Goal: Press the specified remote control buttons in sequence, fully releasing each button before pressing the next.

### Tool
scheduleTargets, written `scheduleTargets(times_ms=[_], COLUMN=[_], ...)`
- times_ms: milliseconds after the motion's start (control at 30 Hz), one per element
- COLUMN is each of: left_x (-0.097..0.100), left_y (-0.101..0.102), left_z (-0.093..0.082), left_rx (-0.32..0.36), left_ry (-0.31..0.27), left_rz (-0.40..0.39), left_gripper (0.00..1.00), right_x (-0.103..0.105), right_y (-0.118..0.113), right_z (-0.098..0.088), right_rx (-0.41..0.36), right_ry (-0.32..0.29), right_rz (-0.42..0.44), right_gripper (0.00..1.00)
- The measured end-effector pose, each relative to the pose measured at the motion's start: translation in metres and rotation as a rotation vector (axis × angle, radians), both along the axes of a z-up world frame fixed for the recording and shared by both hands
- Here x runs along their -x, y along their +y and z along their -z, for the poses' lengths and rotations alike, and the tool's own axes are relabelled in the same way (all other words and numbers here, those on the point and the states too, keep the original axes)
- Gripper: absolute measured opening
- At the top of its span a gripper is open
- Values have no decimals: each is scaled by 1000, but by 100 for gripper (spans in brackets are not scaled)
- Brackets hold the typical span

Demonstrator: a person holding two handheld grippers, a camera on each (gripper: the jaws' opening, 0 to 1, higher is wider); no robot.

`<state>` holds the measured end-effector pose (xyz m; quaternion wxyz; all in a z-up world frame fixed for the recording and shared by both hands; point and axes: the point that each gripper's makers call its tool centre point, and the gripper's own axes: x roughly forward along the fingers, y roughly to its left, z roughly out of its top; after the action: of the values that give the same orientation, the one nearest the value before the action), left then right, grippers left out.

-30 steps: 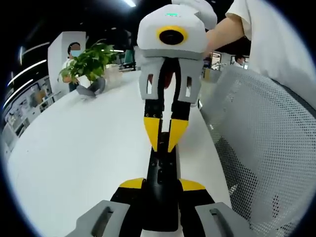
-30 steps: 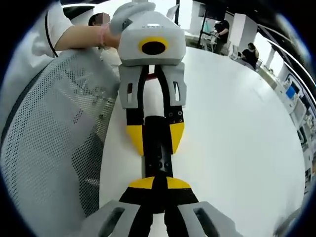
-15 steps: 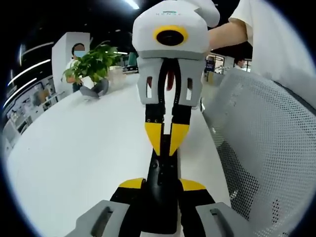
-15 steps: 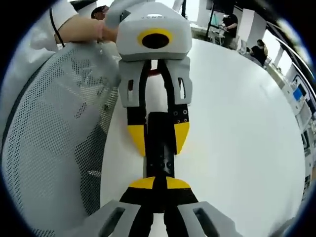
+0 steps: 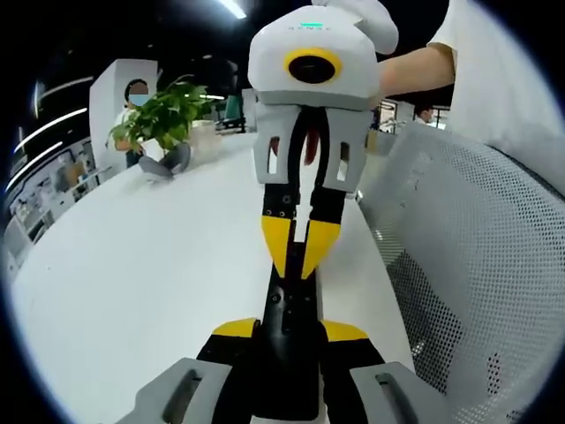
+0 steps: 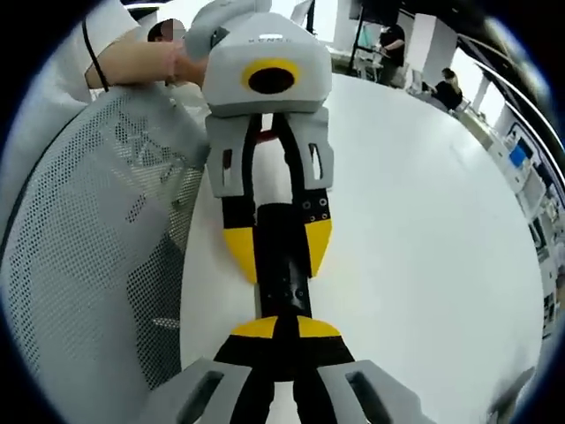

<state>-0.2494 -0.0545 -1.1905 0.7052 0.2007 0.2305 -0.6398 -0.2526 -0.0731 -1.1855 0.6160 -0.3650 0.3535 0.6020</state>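
The slim black remote control lies lengthwise along the white table, clamped between the yellow-tipped jaws of the left gripper; in the right gripper view it is the dark bar dotted with small buttons. The right gripper points down with its yellow tips together on the remote's upper face. The tabletop is smooth, glossy and curved. A grey perforated mesh chair stands beside it; a leafy potted plant sits farther off.

My remote looks like dark matt plastic. The table under my claw is smooth and white. The chair beside it is holey mesh.
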Motion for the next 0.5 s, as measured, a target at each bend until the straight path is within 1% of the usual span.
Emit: scheduleTargets(times_ms=[33, 200, 267, 300, 367, 500], left_x=[0, -1, -1, -1, -1, -1], left_y=[0, 1, 1, 1, 1, 1], left_z=[0, 0, 0, 0, 0, 0], left_rx=[-2, -2, -2, -2, 0, 5], left_ry=[1, 2, 3, 3, 5, 5], left_rz=[3, 11, 15, 16, 11, 11], left_gripper=[26, 26, 26, 26, 26, 26], right_x=[0, -1, -1, -2, -2, 1], right_y=[0, 0, 0, -1, -2, -2], right_z=[0, 0, 0, 0, 0, 0], right_rx=[0, 18, 11, 5, 4, 16], right_ry=[2, 2, 15, 31, 46, 48], right_rz=[11, 7, 24, 46, 55, 39], right_gripper=[2, 2, 2, 2, 3, 5])
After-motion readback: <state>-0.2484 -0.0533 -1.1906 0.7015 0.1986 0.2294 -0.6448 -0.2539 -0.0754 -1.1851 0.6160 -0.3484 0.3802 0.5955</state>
